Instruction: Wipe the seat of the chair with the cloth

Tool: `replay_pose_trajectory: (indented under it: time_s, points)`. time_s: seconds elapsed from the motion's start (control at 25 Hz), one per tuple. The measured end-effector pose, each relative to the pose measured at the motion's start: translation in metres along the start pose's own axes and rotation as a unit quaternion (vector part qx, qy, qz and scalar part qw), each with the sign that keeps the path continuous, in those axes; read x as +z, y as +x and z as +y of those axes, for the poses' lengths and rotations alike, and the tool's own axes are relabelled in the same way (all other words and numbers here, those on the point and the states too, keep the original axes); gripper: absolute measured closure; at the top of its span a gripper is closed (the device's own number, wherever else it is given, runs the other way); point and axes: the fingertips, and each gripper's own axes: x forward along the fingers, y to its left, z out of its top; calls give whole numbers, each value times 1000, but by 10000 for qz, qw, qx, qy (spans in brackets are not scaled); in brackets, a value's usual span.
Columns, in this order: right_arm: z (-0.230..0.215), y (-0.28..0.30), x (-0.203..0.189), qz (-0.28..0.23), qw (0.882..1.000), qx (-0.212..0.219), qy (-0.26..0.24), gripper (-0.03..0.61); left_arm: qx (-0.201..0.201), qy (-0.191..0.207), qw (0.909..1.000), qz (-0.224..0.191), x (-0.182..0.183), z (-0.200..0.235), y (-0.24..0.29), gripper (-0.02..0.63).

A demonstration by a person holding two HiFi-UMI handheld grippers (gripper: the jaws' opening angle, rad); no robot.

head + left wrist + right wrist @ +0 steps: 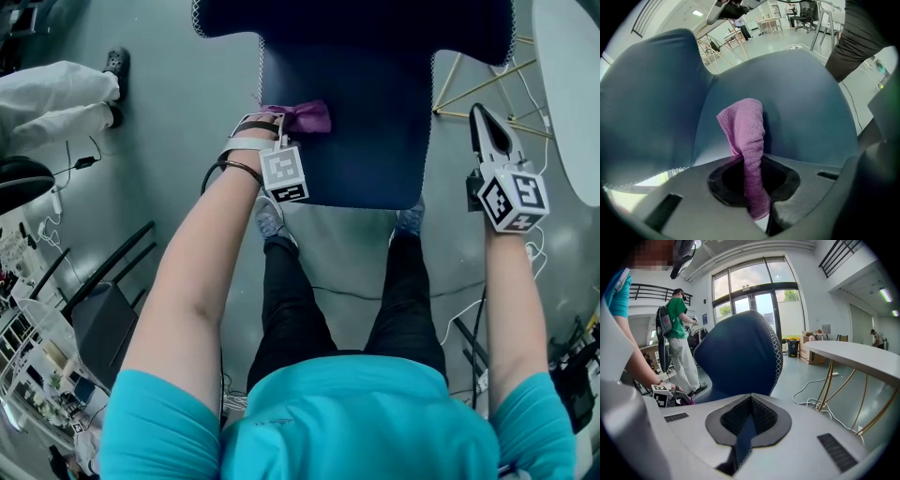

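The dark blue chair has its seat (pixel 349 131) right in front of me, and its backrest (pixel 356 17) is at the top of the head view. My left gripper (pixel 277 120) rests over the seat's left edge, shut on a purple cloth (pixel 306 116). In the left gripper view the cloth (pixel 746 126) stands up from between the jaws and lies against the seat (pixel 801 103). My right gripper (pixel 489 127) hovers to the right of the chair, off the seat, jaws together with nothing held. Its own view faces the chair's back (pixel 740 352).
A white table (pixel 574 84) on gold legs (pixel 471 89) stands close to the right of the chair, with cables on the floor beneath. A person in white trousers (pixel 54 101) stands at the far left. Another person in green (pixel 677 333) stands beyond the chair.
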Motion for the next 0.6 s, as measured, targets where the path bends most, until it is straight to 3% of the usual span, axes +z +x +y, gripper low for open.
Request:
replay_pose_trajectory:
  time_s: [0.6]
  points:
    - [8,-4,5,-40,10000,18,-14,588,-245,-35,9995,-175,0,-54,-26,561]
